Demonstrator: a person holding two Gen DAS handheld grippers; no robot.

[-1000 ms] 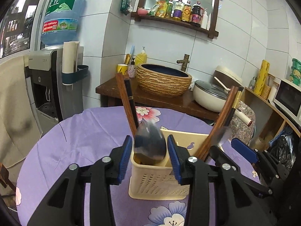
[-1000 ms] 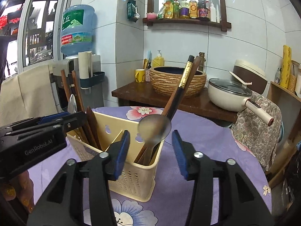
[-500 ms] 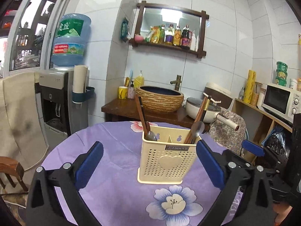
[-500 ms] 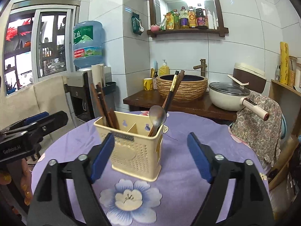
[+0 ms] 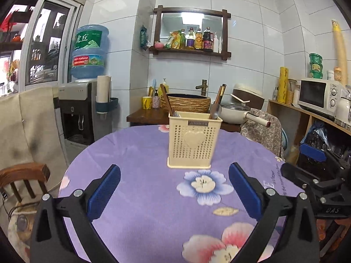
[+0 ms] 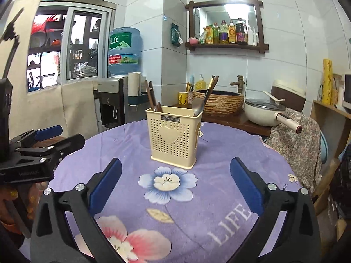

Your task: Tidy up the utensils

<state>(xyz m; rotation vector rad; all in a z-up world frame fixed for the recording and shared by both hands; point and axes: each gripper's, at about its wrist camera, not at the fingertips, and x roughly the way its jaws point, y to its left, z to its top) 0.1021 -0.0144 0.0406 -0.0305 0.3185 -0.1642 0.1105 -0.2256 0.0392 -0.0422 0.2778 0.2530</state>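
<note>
White tiles wrap the whole kitchen, and a dark-framed wall shelf (image 5: 190, 50) up high carries a row of bottles. Over on one side stands the water dispenser (image 5: 84, 114) with its big blue jug (image 5: 90, 50) on top. Behind the round table runs a dark wooden counter (image 5: 144, 116), bearing a woven-look basin (image 5: 186, 103), a yellow mug (image 5: 147, 102) and a pale lidded pan (image 5: 234, 112) with its handle poking outward. A microwave (image 5: 317, 94) sits on the wooden shelving on the other side.

Front and centre now, the purple flowered tablecloth (image 5: 142, 153) covers that round table, and on it, standing upright, is the cream utensil holder (image 5: 193, 140) with its heart on the front face. Dark chopsticks (image 6: 150, 96) lean out of its one end; at the other end a metal spoon (image 6: 197, 106) stands bowl-up alongside more chopsticks (image 6: 210, 87).

And the hands: the left gripper (image 5: 174, 188) sits low over the cloth, its blue-padded fingers (image 5: 104, 190) spread wide with nothing between them, the holder well beyond the tips. The right gripper (image 6: 175, 185) matches it, its fingers (image 6: 245, 184) opening out wide, empty too, aimed at the holder but well short of it. Each gripper shows at the edge of the other's view, flanking the table.
</note>
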